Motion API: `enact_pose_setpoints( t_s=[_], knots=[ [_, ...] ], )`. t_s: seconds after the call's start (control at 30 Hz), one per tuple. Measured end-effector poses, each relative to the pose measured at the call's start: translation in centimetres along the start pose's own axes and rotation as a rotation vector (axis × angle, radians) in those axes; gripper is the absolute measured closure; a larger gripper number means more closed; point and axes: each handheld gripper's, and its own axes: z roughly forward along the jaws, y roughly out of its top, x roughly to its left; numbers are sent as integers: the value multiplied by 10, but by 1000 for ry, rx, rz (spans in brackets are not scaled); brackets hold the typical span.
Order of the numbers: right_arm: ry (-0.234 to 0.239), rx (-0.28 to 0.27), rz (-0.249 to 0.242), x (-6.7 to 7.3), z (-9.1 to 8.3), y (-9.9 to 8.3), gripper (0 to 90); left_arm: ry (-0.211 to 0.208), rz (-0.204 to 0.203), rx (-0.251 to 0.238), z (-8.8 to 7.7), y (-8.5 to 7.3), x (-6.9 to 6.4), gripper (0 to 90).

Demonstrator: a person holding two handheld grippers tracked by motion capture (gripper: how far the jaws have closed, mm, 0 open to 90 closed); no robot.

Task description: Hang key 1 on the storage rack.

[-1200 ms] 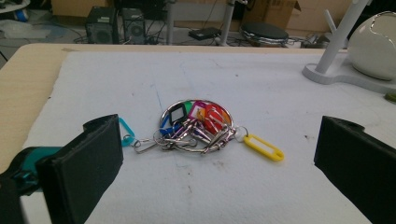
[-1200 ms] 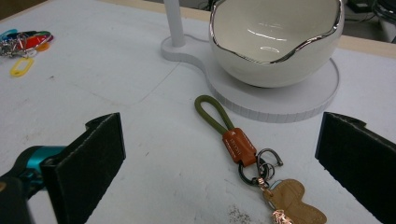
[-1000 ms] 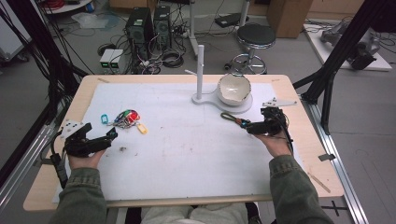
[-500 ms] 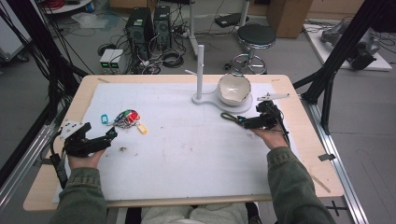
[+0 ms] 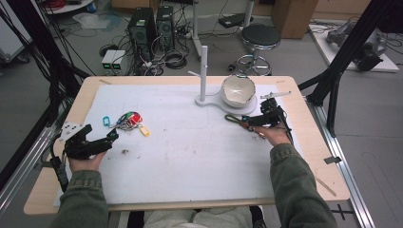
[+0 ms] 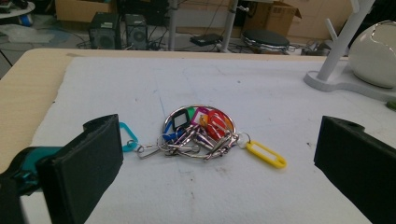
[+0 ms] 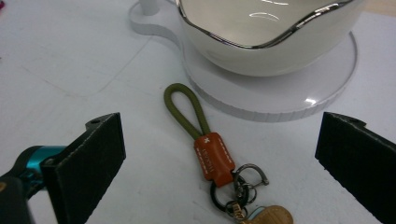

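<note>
- Hovering with jaws spread wide, the right claw straddles the keychain, whose green loop points ahead toward the bowl, probably lined up for a pinch.
- Left claw, also open, faces the key ring just ahead.
- Close-ups reveal the keychain's orange leather tab; overhead, the white stand rises beyond both.

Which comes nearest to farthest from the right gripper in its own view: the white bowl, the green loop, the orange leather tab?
1. Orange leather tab: lies between the right gripper's open jaws, low in the view.
2. Green loop: reaches ahead from the tab toward the round base.
3. White bowl: farthest, on the base at the top.
</note>
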Motion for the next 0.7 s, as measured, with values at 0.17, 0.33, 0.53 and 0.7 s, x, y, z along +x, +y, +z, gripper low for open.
enact_pose_setpoints(
  t_s=[0.17,0.33,0.53,0.7],
  knots=[
    [-1,23,-8,-6,7,2,6,-1,-3,-1,0,0,0,17],
    [7,61,-12,-9,16,0,6,3,2,-3,0,0,0,17],
    [8,87,7,-14,22,-3,6,2,4,-3,1,0,0,17],
    [11,110,15,-17,30,-5,6,1,4,0,2,0,-1,17]
  ],
)
